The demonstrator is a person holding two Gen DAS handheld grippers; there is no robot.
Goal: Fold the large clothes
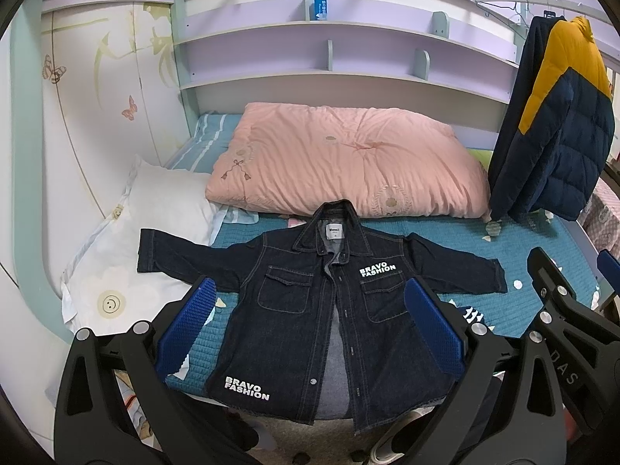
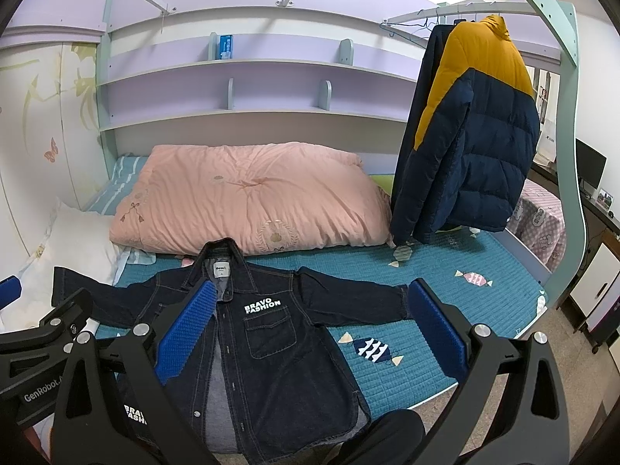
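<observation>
A dark denim jacket [image 1: 298,310] with white "BRAVO FASHION" print lies flat and face up on the teal bed cover, front unbuttoned, both sleeves spread sideways, hem at the bed's near edge. It also shows in the right wrist view [image 2: 271,333]. My left gripper [image 1: 310,317] is open and empty, held above the jacket's chest. My right gripper [image 2: 310,321] is open and empty, held above the jacket's right half. The right gripper shows at the right edge of the left wrist view [image 1: 569,290].
A folded pink quilt [image 1: 341,159] lies behind the jacket's collar. A white pillow [image 1: 128,248] sits under the left sleeve. A navy and yellow puffer jacket [image 2: 469,135] hangs at the right over the bed. Shelves [image 1: 329,58] run along the back wall.
</observation>
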